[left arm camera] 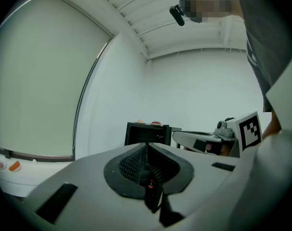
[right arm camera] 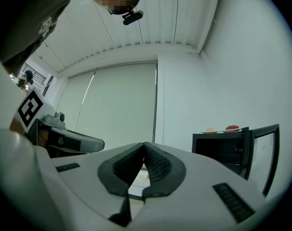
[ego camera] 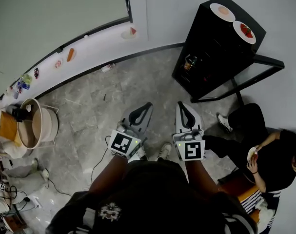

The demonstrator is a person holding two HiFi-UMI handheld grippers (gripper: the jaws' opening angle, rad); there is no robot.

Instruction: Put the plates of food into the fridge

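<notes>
A black fridge (ego camera: 213,48) stands at the upper right with its glass door (ego camera: 262,67) swung open. On its top sit two white plates: one with pale orange food (ego camera: 222,11), one with red food (ego camera: 245,31). My left gripper (ego camera: 148,105) and right gripper (ego camera: 180,104) are held side by side over the floor, well short of the fridge, both shut and empty. In the left gripper view the closed jaws (left arm camera: 146,146) point at the fridge (left arm camera: 146,133). The right gripper view has the fridge (right arm camera: 222,148) right of the closed jaws (right arm camera: 144,145).
A curved window ledge (ego camera: 89,45) carries small plates, one with a carrot (ego camera: 69,54) and one with a slice (ego camera: 129,32). A round tub (ego camera: 38,126) and cables lie at the left. A seated person (ego camera: 269,155) holding a plate is at the right.
</notes>
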